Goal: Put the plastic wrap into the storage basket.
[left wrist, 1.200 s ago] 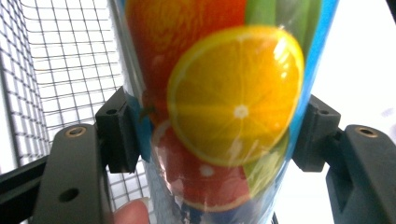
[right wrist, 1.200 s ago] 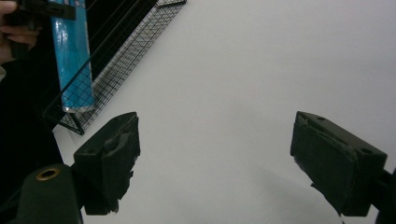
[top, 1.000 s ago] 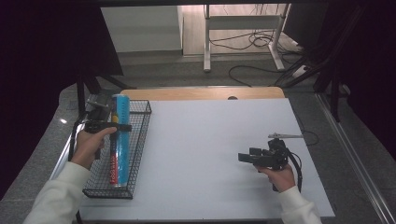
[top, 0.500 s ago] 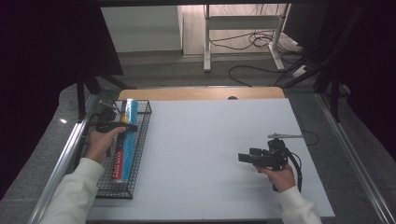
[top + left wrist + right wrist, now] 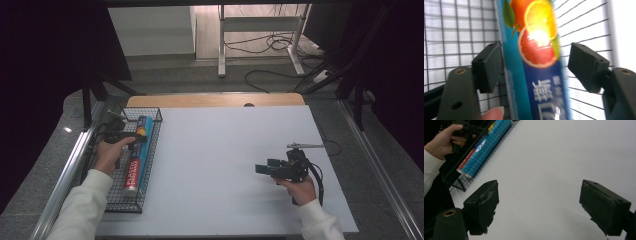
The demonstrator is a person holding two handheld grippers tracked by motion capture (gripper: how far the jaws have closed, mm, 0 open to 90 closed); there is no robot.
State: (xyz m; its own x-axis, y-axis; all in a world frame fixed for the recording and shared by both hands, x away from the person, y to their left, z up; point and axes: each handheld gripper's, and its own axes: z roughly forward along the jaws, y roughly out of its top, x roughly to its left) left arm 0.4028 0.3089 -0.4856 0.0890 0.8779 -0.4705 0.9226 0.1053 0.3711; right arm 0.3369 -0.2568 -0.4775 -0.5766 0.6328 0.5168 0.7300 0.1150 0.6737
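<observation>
Where box lies: the blue box (image 5: 534,75) rests in the wire basket (image 5: 150,150), between the jaws.
Left gripper (image 5: 535,62): jaws just opened, pads clear of it.

White table (image 5: 225,165) open — wire basket (image 5: 150,150) walls hem box (image 5: 137,152).

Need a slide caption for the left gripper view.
Left tongs open astride the blue citrus-print box lying in the wire basket.

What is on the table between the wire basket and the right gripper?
Nothing: in the high view the white table is bare between the wire basket, holding the blue box, and the right gripper.
</observation>
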